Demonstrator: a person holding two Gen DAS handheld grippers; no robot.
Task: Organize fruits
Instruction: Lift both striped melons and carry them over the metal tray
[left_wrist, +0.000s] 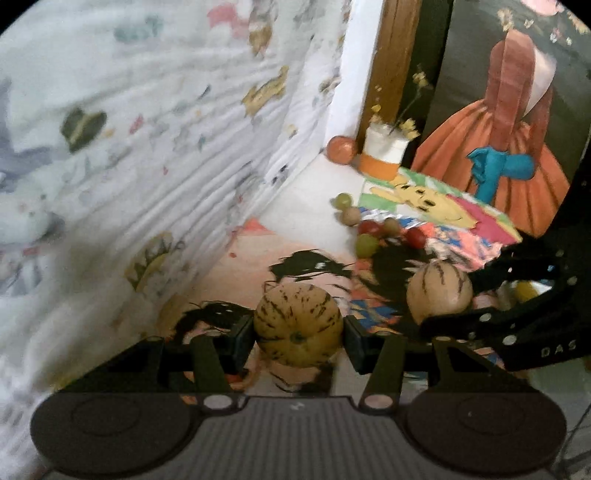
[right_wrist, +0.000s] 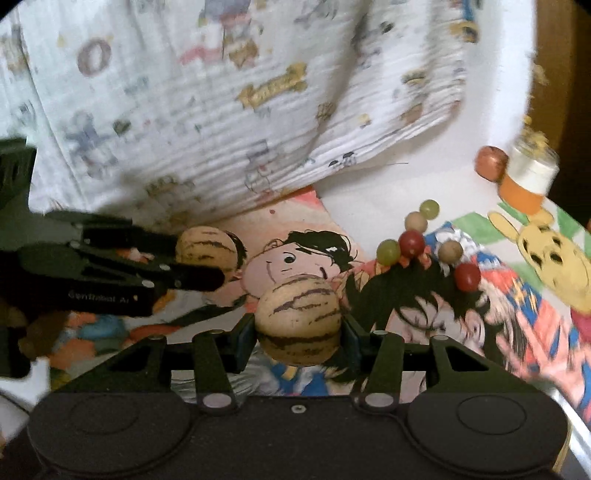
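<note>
- Left gripper (left_wrist: 298, 328): jaws clamped on a striped yellow melon (left_wrist: 298, 324), one pad on each flank, the fruit lifted clear of the cartoon mat (left_wrist: 240, 258)
- Right gripper (right_wrist: 298, 332): jaws clamped on a paler striped melon (right_wrist: 298, 319), held above the same mat, just beside the first melon
- Cartoon mat: flat printed sheet with drawn faces and a yellow bear figure (left_wrist: 428, 201), spread on a white surface; landmark for all that follows
- Small round fruits (right_wrist: 410, 236): loose cluster of green, red and tan balls lying on the mat's far part, some touching one another; one green ball (left_wrist: 341, 200) and one tan ball (left_wrist: 351, 215) sit at the mat's far edge
- Orange ball (left_wrist: 341, 149): beyond the mat's far corner, on the white surface, beside the cup
- White cup with an orange base (left_wrist: 384, 155): at the mat's far corner, holding dried yellow flowers
- Patterned white cloth (left_wrist: 147, 147): hanging along the mat's left side
- Painting of a figure in an orange dress (left_wrist: 509, 122): upright behind the mat's far right side
</note>
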